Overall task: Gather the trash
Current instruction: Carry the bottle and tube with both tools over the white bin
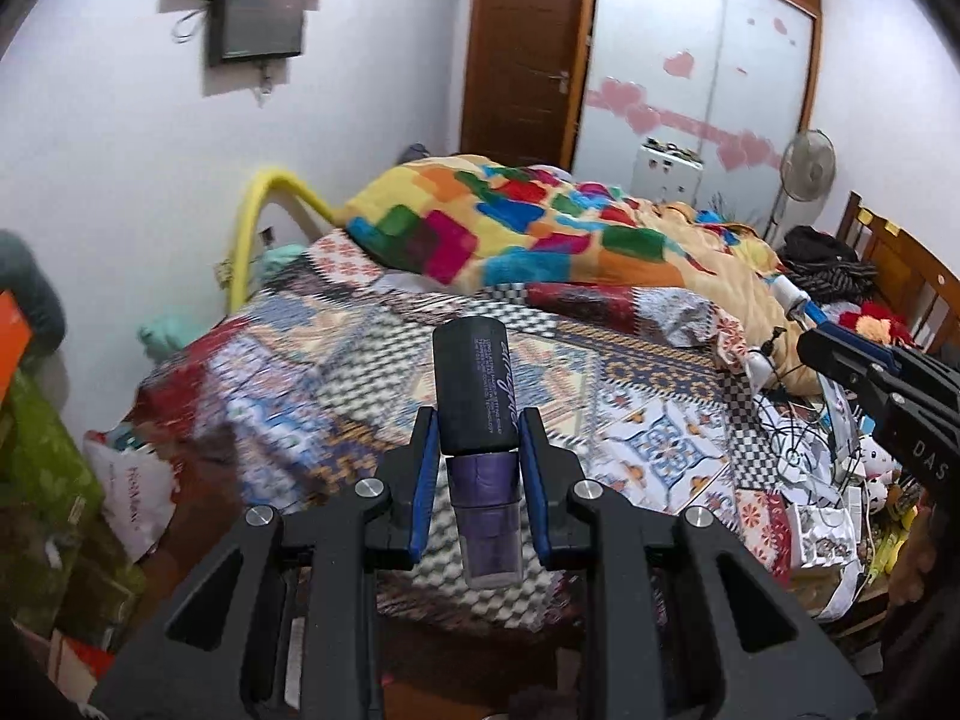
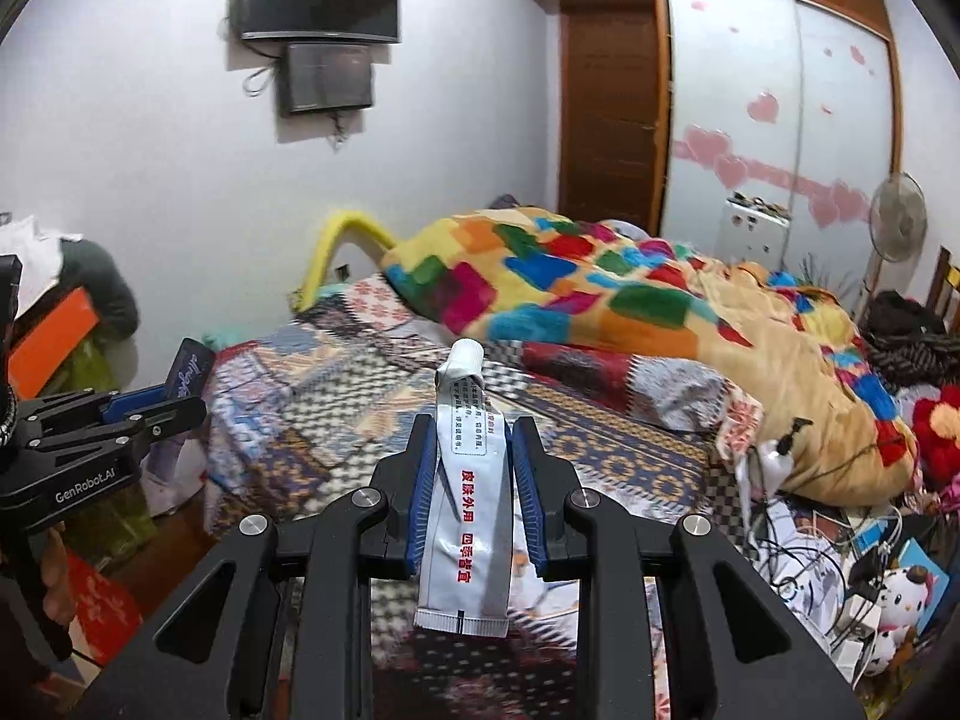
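L gripper [image 1: 477, 450] is clamping a black-capped purple bottle [image 1: 477, 396], tilting down over the bed [image 1: 360, 372]; R gripper [image 2: 471, 450], at its 3 o'clock, is pinching a white tube [image 2: 468, 480], angled likewise.

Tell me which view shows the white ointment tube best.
The right wrist view: the white ointment tube sits centred between the right gripper fingers, its cap, red print and crimped end all readable. The left wrist view shows only its capped tip poking past the right gripper at the frame's right edge.

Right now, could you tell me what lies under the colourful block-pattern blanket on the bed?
The colourful blanket lies heaped on a patchwork bedspread, which shows along its near edge. Whatever is beneath the heap itself is covered.
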### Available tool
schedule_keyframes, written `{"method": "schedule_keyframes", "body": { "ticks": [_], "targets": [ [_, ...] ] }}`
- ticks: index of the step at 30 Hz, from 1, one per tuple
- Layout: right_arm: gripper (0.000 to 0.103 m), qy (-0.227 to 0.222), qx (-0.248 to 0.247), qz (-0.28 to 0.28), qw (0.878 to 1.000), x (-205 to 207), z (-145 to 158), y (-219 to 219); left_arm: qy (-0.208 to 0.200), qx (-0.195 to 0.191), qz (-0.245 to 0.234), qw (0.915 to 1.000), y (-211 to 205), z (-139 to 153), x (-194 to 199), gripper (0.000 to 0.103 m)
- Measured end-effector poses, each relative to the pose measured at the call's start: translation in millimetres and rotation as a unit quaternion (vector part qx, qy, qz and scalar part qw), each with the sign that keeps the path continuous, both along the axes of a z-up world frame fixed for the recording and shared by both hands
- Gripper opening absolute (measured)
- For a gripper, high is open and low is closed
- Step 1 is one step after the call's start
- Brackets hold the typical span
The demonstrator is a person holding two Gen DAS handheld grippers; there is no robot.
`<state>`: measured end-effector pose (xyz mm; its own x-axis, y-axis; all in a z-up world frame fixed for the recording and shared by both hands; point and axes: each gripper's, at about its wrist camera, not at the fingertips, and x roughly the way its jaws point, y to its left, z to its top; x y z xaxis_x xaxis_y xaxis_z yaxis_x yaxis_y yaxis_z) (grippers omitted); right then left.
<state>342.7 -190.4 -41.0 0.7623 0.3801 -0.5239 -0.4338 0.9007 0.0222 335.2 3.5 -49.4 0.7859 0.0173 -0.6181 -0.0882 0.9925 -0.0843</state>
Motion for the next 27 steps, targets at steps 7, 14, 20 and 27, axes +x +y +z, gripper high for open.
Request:
{"method": "schedule_keyframes", "body": {
  "ticks": [7,14,20,27],
  "targets": [
    [0.023,0.000,0.003,0.049,0.999,-33.7,1.1,52.4,0.006,-0.016,0.052,0.9985,57.3,-8.9,-58.7,0.025],
    [0.023,0.024,0.001,0.107,0.994,-58.4,-12.2,109.2,0.027,-0.027,0.099,0.9944,108.9,-30.6,-104.4,0.025],
    [0.023,0.051,-0.017,0.156,0.986,-73.0,-33.0,158.5,0.056,-0.046,0.133,0.9884,151.2,-62.0,-138.2,0.025],
    [0.023,0.099,-0.044,0.216,0.970,-87.6,-67.0,212.3,0.093,-0.073,0.159,0.9800,180.6,-103.7,-157.0,0.025]
  ]
}}
